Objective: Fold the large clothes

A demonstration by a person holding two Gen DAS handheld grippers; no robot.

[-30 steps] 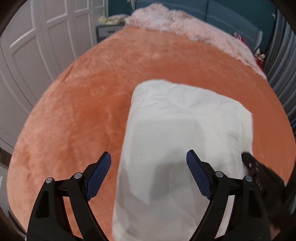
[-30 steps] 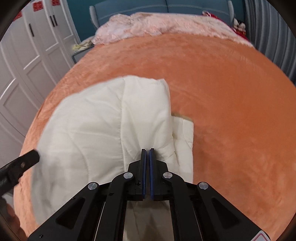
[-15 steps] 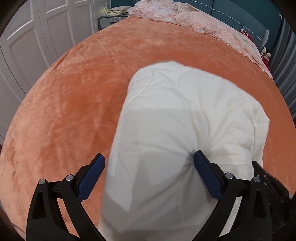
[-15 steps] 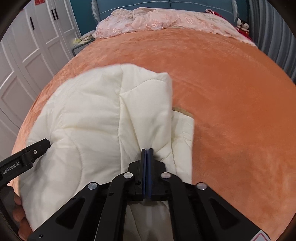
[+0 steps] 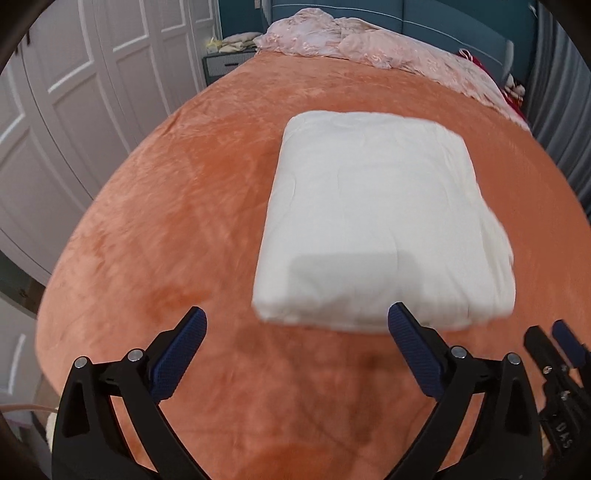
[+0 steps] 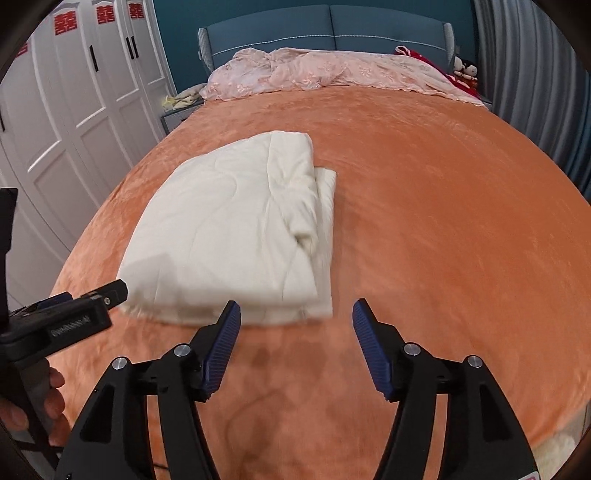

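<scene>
The left gripper (image 5: 297,334) stands with its jaws spread wide, nothing between the blue pads, and touches nothing; the orange bedspread (image 5: 184,229) shows through the gap. The right gripper (image 6: 295,325) is likewise wide open and holds nothing, its pads apart over bare bedspread (image 6: 443,221).

The folded cream quilt (image 5: 376,218) lies flat on the bed as a thick rectangular bundle. In the left wrist view it sits ahead of the jaws toward 1 o'clock, its near edge just beyond the right-hand fingertip and overlapped by it in the picture (whether pad and cloth actually touch cannot be told). In the right wrist view the quilt (image 6: 236,229) lies toward 11 o'clock, its near edge just ahead of the left-hand fingertip, apart from the jaws.

The right wrist view shows what the other hides: the quilt's stacked layers at its right side, with a lower layer sticking out past the upper fold. It also shows the left gripper (image 6: 88,299) from the side at 9 o'clock, near the quilt's near left corner, and fingers of the person's hand (image 6: 37,398) on its handle at 8 o'clock. The left wrist view shows only the quilt's smooth top, and the right gripper's (image 5: 554,347) tips at 4 o'clock.

At 12 o'clock, well beyond the quilt, a pink lace cover (image 6: 325,70) lies along the blue headboard (image 6: 332,29); white wardrobe doors (image 5: 81,92) fill the 10 o'clock side.
</scene>
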